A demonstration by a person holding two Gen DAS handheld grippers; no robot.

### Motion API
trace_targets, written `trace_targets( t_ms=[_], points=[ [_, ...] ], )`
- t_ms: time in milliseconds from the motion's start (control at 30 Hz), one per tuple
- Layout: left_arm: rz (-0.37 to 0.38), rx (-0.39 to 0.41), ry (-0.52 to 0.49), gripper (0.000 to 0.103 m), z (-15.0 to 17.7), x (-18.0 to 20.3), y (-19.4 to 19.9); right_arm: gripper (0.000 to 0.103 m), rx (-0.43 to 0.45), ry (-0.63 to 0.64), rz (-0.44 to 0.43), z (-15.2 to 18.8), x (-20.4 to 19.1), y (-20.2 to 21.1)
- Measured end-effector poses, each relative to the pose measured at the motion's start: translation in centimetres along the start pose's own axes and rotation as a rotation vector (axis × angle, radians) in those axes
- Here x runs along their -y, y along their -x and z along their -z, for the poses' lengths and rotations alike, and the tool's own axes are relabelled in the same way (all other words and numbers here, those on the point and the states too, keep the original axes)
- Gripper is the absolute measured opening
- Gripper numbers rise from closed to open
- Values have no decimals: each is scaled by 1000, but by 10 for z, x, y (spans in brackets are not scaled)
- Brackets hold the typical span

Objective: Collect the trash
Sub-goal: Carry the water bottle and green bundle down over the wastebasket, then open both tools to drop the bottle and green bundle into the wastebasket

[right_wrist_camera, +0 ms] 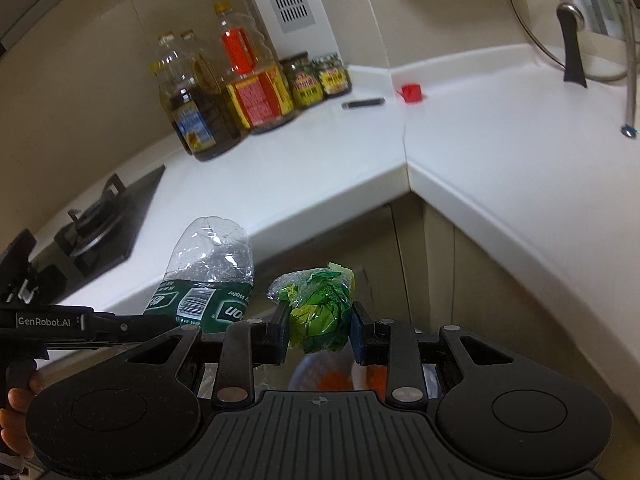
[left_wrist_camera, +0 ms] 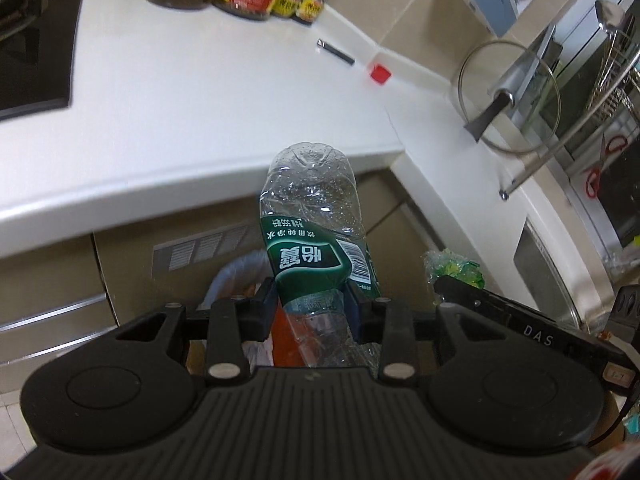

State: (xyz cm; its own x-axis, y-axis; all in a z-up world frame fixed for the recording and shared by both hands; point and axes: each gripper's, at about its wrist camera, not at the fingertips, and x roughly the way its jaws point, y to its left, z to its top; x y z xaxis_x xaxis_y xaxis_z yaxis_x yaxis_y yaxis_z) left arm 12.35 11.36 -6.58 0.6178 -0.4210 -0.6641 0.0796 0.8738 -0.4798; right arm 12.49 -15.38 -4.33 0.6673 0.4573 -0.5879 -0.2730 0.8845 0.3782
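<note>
My left gripper is shut on a crushed clear plastic bottle with a green label, gripping it near the neck, base pointing away. My right gripper is shut on a crumpled green plastic wrapper. The two grippers hover side by side in front of the inner corner of the white counter. Seen from the right wrist, the bottle and the left gripper are at the left. Under both, a bin with a white liner shows orange contents, mostly hidden by the grippers.
On the counter stand oil bottles and jars, with a red cap and a thin black stick near the corner. A black stove is at the left. A glass lid leans on a rack at the right, beside a sink.
</note>
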Motion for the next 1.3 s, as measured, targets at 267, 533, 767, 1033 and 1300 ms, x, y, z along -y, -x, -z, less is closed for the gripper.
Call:
trace_targets(
  t_ms=[267, 533, 767, 1033, 1300],
  points=[
    [-4, -76, 9, 32, 22, -2, -25, 31, -72, -23, 48, 31, 13, -15],
    [-68, -153, 34, 32, 39, -11, -68, 31, -147, -36, 78, 50, 38, -44],
    [-113, -195, 64, 32, 46, -22, -98, 31, -178, -31, 87, 57, 56, -71],
    [-124, -211, 84, 32, 49, -30, -132, 31, -188, -28, 83, 58, 64, -95],
    [-150, -234, 92, 32, 53, -35, -165, 31, -206, -46, 96, 62, 76, -113]
  ],
)
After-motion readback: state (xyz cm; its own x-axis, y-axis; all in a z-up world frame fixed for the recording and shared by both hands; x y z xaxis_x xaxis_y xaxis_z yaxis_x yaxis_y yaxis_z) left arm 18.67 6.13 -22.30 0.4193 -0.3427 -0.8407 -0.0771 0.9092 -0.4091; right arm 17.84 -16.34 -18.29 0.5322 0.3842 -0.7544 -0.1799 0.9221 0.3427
